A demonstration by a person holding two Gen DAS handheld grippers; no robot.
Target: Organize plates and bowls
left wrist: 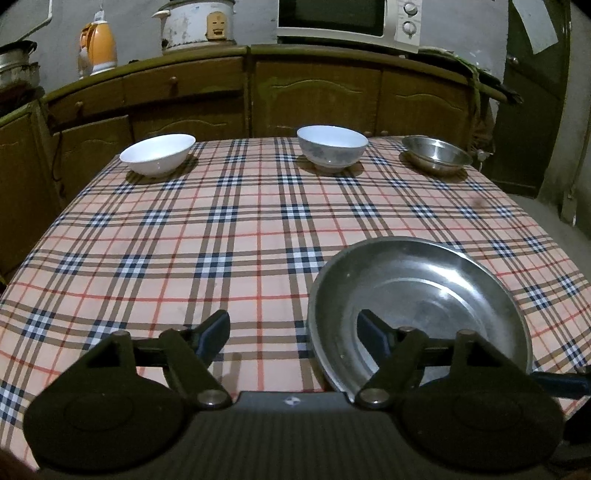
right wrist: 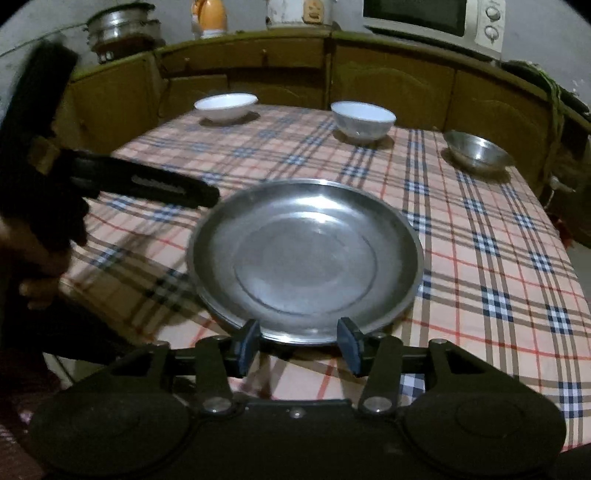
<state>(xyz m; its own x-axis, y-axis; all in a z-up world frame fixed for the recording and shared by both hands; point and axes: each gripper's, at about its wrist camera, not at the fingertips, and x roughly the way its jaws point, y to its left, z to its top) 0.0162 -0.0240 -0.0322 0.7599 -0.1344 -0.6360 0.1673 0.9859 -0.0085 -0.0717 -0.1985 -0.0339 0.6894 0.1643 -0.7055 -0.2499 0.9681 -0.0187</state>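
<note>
A large steel plate (left wrist: 424, 295) lies on the checked tablecloth near the front; it also shows in the right wrist view (right wrist: 306, 254). My left gripper (left wrist: 291, 336) is open, its right finger over the plate's left rim, holding nothing. My right gripper (right wrist: 299, 345) is open at the plate's near rim, jaws apart and empty. Along the far edge stand a shallow white bowl (left wrist: 157, 154), a deeper white bowl (left wrist: 331, 147) and a small steel bowl (left wrist: 436, 157). They also show in the right wrist view: shallow white bowl (right wrist: 226, 106), deeper bowl (right wrist: 362, 121), steel bowl (right wrist: 478, 151).
The table (left wrist: 221, 240) has a plaid cloth. Brown cabinets (left wrist: 314, 92) stand behind it with a microwave (left wrist: 351, 22), a rice cooker (left wrist: 197, 24) and an orange kettle (left wrist: 98, 48) on top. The left gripper and hand (right wrist: 55, 192) show at the right view's left.
</note>
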